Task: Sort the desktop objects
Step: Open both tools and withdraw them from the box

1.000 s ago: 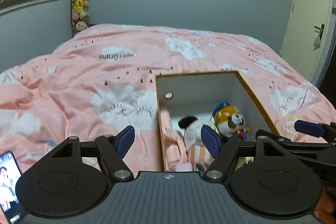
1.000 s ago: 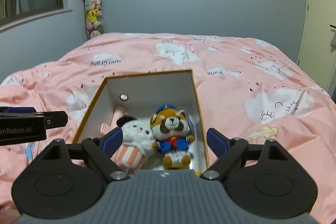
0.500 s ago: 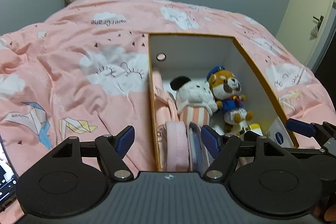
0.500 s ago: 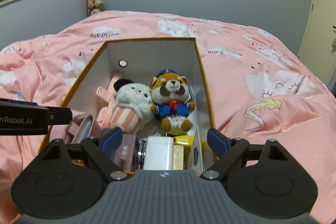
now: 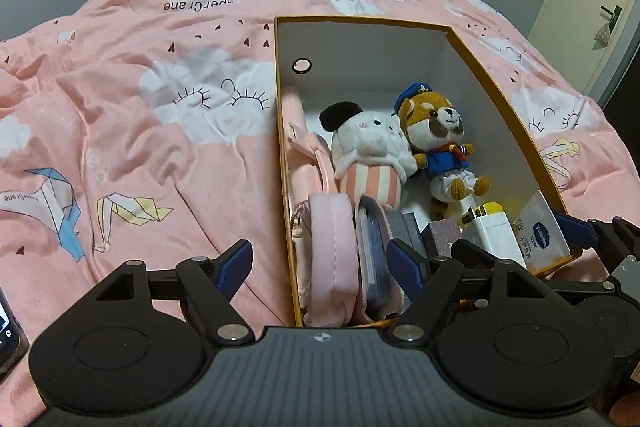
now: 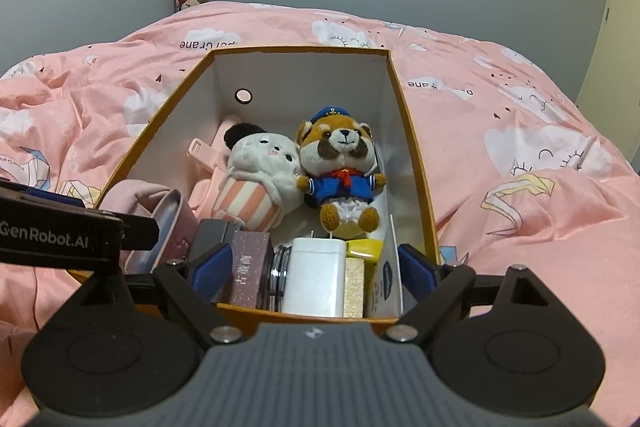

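While both grippers hang over the near end of the box [image 6: 412,151], we list what we find. Item one: our left gripper [image 5: 320,263], jaws opening and nearly at full spread, nothing between the pads; its view shows it straddling the box's left wall, with the pink pouch [image 5: 332,247] beneath. Item two: our right gripper [image 6: 310,267], jaws wide and empty, over the white charger [image 6: 316,275]. Item three, the goods, all inside the box on the bed [image 6: 520,115]: sailor plush [image 6: 340,167] at 12 o'clock from the right gripper, popcorn plush [image 6: 256,179] touching it at 11, purple carton [image 6: 248,267], gold block [image 6: 354,287] and Vaseline sachet [image 5: 540,231] packed upright at the near wall.

Risks, as we judge them: the near row is tight, so a pad may catch a neighbour and drag it up; a finger may snag the orange rim and tip the box on the soft quilt; the two grippers sit close and may clash.

Open room: bare quilt at 9 and 3 o'clock.
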`<state>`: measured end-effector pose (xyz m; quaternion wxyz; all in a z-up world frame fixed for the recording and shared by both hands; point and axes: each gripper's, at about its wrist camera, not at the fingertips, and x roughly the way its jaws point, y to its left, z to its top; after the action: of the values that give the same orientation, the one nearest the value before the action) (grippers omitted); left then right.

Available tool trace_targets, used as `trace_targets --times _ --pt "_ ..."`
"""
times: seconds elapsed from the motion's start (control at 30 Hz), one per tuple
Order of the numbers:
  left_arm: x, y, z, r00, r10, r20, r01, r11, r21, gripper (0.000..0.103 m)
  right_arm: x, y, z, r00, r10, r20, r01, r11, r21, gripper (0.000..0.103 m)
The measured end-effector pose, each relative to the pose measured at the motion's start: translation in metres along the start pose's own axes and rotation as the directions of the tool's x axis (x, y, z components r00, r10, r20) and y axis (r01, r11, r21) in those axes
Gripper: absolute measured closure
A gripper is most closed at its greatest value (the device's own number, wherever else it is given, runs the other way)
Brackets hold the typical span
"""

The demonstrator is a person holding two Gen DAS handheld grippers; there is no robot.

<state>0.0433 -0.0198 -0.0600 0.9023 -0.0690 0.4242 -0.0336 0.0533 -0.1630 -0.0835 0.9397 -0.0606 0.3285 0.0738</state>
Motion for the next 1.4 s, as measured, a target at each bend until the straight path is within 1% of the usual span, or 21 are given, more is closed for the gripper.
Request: trace_targets --times 1.4 --pt "-0.0008 -0.0012 0.0009 1.000 0.008 -0.002 -0.008 1.000 0.009 0.016 0.0006 0.0012 -0.0014 1.000 -0.006 0.004 0.006 1.000 0.004 0.014"
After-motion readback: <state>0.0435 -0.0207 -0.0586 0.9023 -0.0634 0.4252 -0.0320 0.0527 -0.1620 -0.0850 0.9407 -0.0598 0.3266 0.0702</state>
